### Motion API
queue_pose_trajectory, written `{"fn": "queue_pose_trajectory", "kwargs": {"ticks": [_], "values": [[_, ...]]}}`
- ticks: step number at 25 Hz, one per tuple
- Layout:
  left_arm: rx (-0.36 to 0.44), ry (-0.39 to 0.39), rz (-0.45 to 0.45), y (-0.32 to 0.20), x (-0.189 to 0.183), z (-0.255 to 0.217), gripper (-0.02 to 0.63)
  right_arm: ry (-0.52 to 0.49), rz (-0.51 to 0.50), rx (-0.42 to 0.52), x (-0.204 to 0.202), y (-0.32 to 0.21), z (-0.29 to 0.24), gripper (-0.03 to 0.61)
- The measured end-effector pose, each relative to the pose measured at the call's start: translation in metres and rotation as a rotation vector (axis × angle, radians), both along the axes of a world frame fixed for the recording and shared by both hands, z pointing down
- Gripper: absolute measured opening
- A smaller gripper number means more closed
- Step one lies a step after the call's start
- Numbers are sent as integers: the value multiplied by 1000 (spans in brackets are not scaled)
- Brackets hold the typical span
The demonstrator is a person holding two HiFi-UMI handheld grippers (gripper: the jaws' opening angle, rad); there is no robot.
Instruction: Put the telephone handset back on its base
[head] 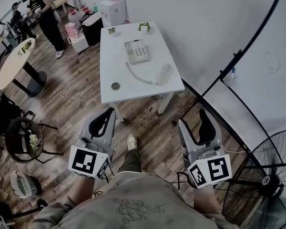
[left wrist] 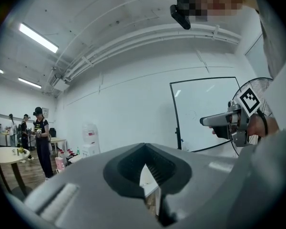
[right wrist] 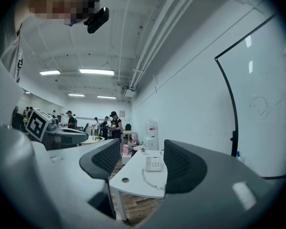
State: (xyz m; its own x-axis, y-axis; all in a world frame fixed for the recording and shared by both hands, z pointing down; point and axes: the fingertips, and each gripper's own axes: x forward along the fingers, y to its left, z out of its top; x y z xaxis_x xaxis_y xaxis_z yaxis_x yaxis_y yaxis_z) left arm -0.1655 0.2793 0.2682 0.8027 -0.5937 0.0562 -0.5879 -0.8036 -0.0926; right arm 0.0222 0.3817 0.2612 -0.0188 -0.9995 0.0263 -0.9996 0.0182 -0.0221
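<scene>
The white telephone base lies near the middle of the white table, far ahead of both grippers. Its white handset lies off the base by the table's right edge, and the curly cord runs between them. Held low in front of the person, well short of the table, my left gripper is shut and empty. Level with it, my right gripper is open and empty. In the right gripper view the base and cord show between the jaws of the right gripper; the handset is hidden there. The left gripper faces the wall.
Two small plants stand at the table's far end and a cable hole near its front. A black-framed whiteboard and a floor fan are on the right. A round table, chairs and people are on the left.
</scene>
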Motion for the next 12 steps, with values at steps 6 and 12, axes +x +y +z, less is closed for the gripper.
{"fn": "queue_pose_trajectory", "kwargs": {"ticks": [6,12], "values": [[-9,-3,0,-68,13,4,0,13,10,-44,13,-67,10,304],[-18,1,6,-147,17,-2,0,15,23,-64,19,-142,5,304]]}}
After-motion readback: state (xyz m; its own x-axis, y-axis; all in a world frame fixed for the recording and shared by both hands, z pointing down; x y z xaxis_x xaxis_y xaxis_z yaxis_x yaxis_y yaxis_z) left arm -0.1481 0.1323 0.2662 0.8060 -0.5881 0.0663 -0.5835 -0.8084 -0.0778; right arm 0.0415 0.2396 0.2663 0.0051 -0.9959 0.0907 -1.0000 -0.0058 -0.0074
